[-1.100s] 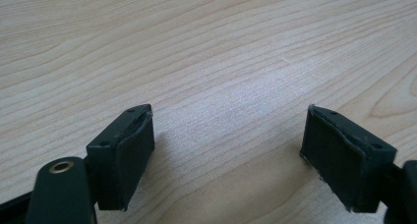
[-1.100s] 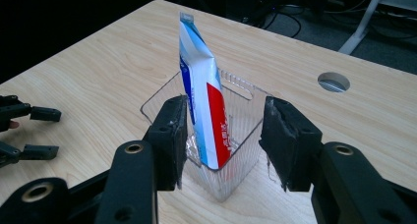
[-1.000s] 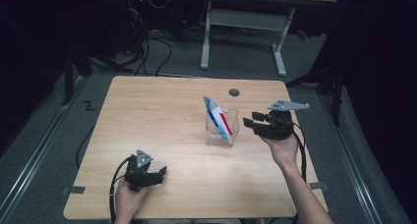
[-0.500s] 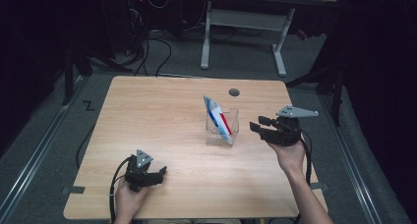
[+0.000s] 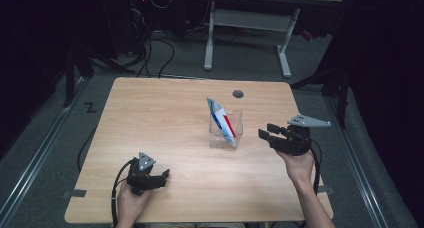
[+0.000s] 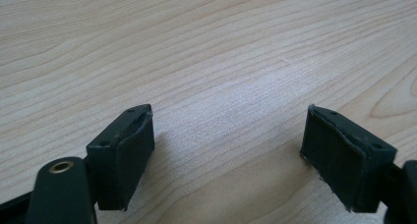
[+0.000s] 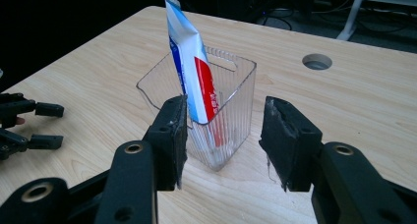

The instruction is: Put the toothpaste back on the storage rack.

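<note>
Item: clear plastic cup [image 5: 226, 130] near mid-tabletop [image 5: 165, 113], holding a red-white-blue tube [image 5: 220, 119] leaning tall above its rim. Right claw [image 5: 265, 131] just beside it, spread, nothing pinched; left claw [image 5: 164, 176] spread, resting near the front edge. Risk: a nudge to the light, top-heavy cup could tip it. Room: open wood all round; cable hole [image 5: 238, 94] behind, right edge near.

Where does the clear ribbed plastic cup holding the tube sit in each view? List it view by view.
High view: clear ribbed plastic cup, right of centre on the table.
Left gripper view: not in it.
Right gripper view: cup, centre, just beyond the tongs.
Shared landmark: round hole in the wooden tabletop.
</note>
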`<state>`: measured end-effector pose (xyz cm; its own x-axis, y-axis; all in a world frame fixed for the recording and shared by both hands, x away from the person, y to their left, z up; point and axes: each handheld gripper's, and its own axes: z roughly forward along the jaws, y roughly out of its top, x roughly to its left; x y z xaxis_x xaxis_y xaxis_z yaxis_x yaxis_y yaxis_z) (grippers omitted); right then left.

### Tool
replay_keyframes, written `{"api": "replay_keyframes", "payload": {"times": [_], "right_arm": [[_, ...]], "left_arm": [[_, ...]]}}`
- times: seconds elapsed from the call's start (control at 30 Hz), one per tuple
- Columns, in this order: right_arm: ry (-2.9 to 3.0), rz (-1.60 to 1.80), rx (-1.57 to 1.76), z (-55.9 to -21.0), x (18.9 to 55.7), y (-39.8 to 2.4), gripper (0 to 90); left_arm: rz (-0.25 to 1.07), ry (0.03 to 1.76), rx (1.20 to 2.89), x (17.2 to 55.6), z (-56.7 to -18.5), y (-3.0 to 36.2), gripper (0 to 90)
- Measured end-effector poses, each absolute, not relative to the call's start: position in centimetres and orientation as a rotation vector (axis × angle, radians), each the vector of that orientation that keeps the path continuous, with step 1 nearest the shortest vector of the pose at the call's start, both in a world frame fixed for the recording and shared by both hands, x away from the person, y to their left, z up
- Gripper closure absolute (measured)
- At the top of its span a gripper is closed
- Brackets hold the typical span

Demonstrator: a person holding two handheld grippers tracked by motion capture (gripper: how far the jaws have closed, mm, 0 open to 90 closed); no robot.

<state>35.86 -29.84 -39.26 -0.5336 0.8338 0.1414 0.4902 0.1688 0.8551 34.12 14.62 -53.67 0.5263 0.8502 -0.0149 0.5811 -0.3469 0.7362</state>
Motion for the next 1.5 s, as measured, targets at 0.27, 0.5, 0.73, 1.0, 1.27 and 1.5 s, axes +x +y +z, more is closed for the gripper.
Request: {"api": "replay_keyframes", "payload": {"times": [0.27,0.5,0.73,1.0,1.27,1.5], "right_arm": [[2.072,1.313,1.280,-39.9,35.2,-30.5,52.5],[2.047,1.334,1.313,-40.6,34.8,-31.1,52.5],[2.040,1.330,1.330,-41.2,34.4,-31.5,52.5],[2.031,1.316,1.348,-42.1,34.0,-31.7,52.6],[1.994,1.314,1.380,-43.1,33.6,-32.1,53.1],[1.994,1.308,1.396,-43.9,33.4,-32.4,53.1]], "left_arm": [[0.491,1.159,2.064,34.1,-53.7,14.6,20.3],[0.491,1.159,2.063,34.1,-53.7,14.6,20.3],[0.491,1.159,2.063,34.1,-53.7,14.6,20.3],[0.491,1.159,2.063,34.1,-53.7,14.6,20.3],[0.491,1.159,2.064,34.1,-53.7,14.6,20.3],[0.491,1.159,2.064,34.1,-53.7,14.6,20.3]]}}
